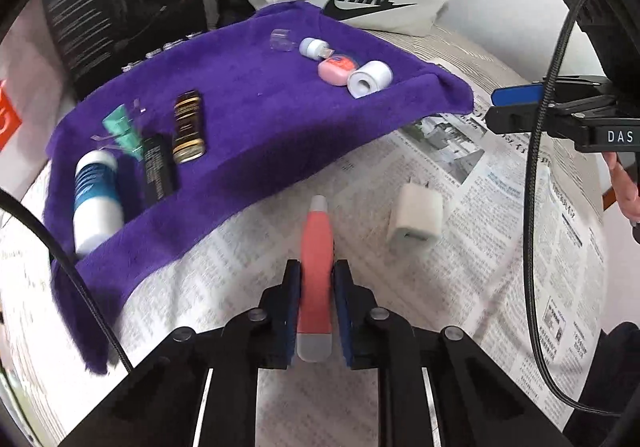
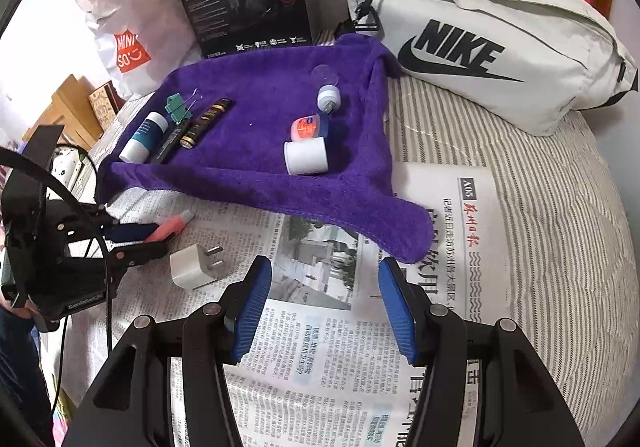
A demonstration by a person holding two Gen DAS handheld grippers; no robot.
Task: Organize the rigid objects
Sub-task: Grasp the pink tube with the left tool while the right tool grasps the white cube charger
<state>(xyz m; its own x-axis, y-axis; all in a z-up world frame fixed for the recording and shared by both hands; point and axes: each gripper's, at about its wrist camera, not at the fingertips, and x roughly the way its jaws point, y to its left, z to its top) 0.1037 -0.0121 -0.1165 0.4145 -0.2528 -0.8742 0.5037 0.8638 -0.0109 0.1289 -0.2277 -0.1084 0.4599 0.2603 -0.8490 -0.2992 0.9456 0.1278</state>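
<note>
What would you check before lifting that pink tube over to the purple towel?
1. Left gripper shut on the pink tube: ok.
2. Tube sits centred between the pads: ok.
3. Free space on the purple towel between the two groups of items: ok.
4. White charger lies apart from the tube: ok.
5. Right gripper open, empty, off to the side: ok.
6. Grip firm enough to hold when lifted: cannot tell.

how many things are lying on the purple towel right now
8. Left group: white-and-blue bottle, green clip, black tube, black-gold tube. Right group: clear cap, small white-capped bottle, pink tin, white roll. Folds may hide more.
</note>
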